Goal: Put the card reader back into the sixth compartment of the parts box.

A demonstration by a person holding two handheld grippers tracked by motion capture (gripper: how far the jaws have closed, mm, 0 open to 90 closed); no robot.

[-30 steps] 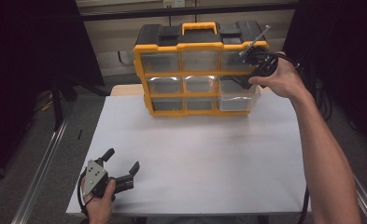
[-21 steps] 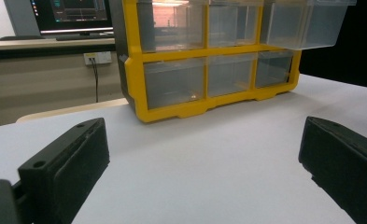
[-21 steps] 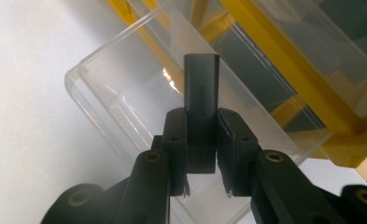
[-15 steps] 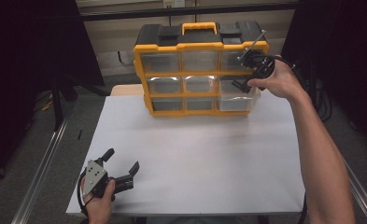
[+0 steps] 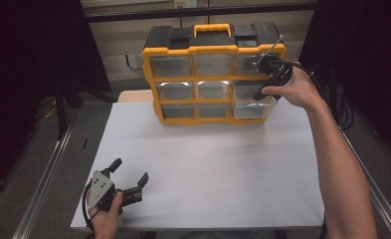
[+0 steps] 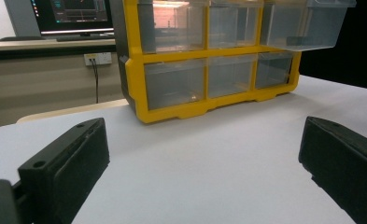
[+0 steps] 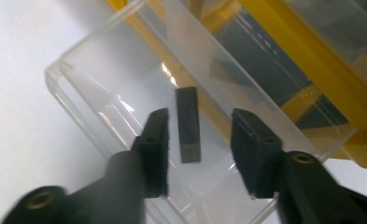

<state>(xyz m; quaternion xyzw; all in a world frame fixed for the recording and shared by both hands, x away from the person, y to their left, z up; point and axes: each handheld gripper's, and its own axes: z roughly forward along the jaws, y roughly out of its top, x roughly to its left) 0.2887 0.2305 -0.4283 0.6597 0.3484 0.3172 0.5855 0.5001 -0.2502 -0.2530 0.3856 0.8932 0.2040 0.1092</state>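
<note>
A: Block [image 7: 188, 125], small, dark, oblong. Lies in a clear drawer [image 7: 125, 88] pulled out of the organizer [image 5: 213, 74], between the right gripper [image 7: 197, 149] fingers, touching neither as far as I can tell.

B: Fingers' state?

A: Right ones are parted, one on either side of the block, with a gap on both sides. The tips reach down past the drawer's rim.

B: Which drawer?

A: From the high view, the middle row at the organizer's right end. The right hand [image 5: 295, 89] holds its gripper right at it. Organizer is yellow and black with a carry handle, and stands at the far edge of the desk [image 5: 208, 174].

B: Left side?

A: Left gripper [image 5: 128, 186] rests on the desk at the near left corner, well apart from the organizer, held in the left hand [image 5: 106, 216]. Its fingers [image 6: 64, 163] are spread wide with nothing between them but bare white desk. The organizer stands beyond them, with the pulled-out drawer jutting forward at upper right.
</note>
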